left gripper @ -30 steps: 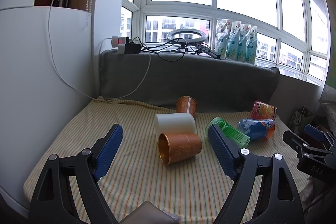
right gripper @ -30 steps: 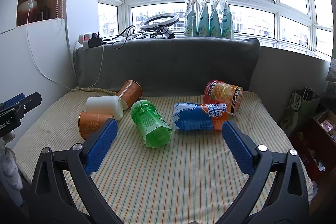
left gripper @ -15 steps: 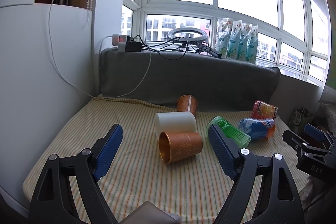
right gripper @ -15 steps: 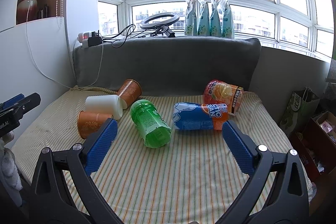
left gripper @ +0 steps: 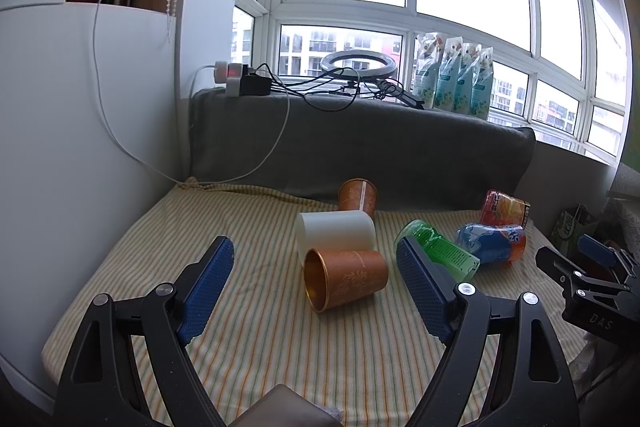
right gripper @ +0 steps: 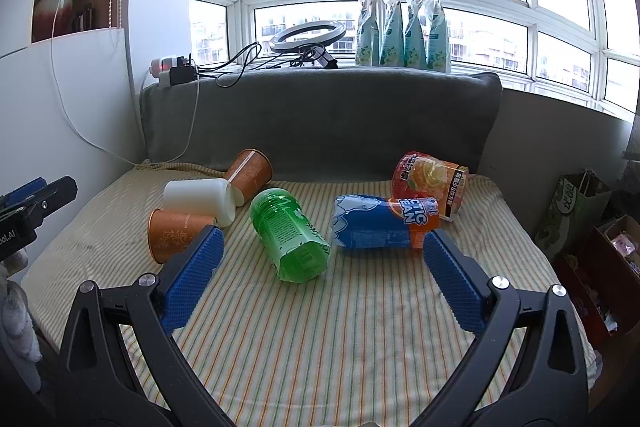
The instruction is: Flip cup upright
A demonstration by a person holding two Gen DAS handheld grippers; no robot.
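Three cups lie on their sides on the striped cloth: a near copper cup (left gripper: 346, 277) with its mouth facing me, a white cup (left gripper: 336, 230) behind it, and a second copper cup (left gripper: 357, 195) at the back. They also show in the right wrist view: the near copper cup (right gripper: 176, 234), the white cup (right gripper: 198, 199), the back copper cup (right gripper: 250, 175). My left gripper (left gripper: 316, 285) is open and empty, held short of the near copper cup. My right gripper (right gripper: 320, 269) is open and empty, in front of a green bottle (right gripper: 290, 235).
A green bottle (left gripper: 438, 251), a blue bottle (right gripper: 384, 227) and an orange drink pack (right gripper: 432, 183) lie at the right. A grey cushion (right gripper: 320, 123) backs the cloth. Cables and a ring light (right gripper: 308, 35) sit on the sill. Bags (right gripper: 572, 207) stand past the right edge.
Both grippers have drifted only slightly; the cups and bottles have not moved. Both grippers stay open.
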